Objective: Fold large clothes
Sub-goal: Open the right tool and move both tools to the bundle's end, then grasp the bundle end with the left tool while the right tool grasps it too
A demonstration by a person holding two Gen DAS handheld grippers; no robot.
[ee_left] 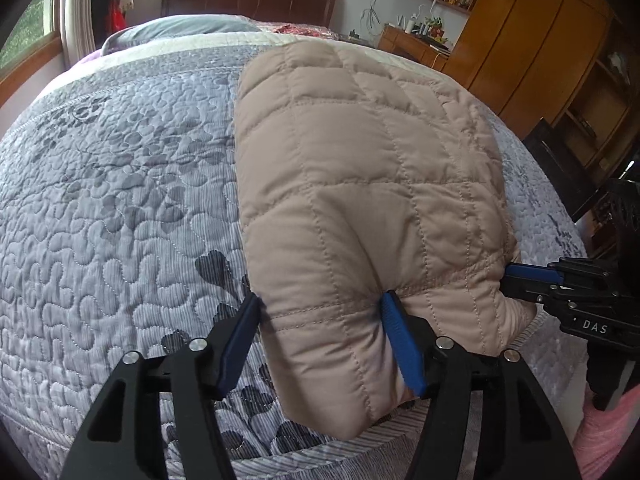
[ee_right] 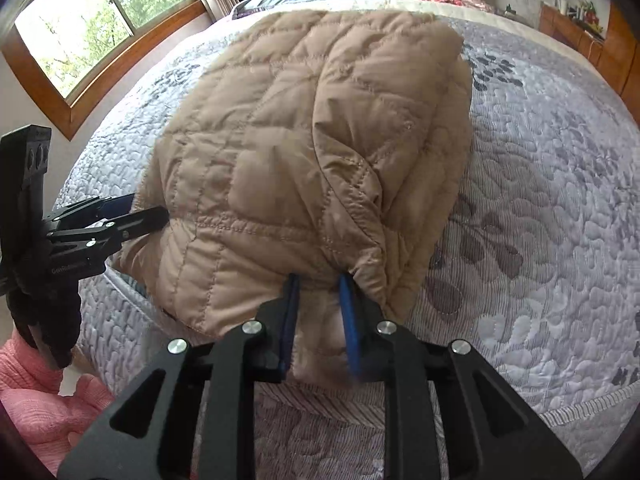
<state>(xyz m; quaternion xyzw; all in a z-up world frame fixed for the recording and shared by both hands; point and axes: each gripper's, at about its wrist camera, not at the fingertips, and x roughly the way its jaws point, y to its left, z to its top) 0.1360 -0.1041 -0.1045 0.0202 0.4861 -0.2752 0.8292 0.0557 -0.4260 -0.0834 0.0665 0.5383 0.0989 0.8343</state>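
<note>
Two grippers hold the near edge of a beige quilted jacket, which lies folded on a grey quilted bedspread. The left gripper stands half wide with the jacket's left corner bunched between its blue pads. The right gripper is narrow, pinching the jacket's right corner.

Bedspread lies bare left of the jacket; right tool crowds its right.
</note>
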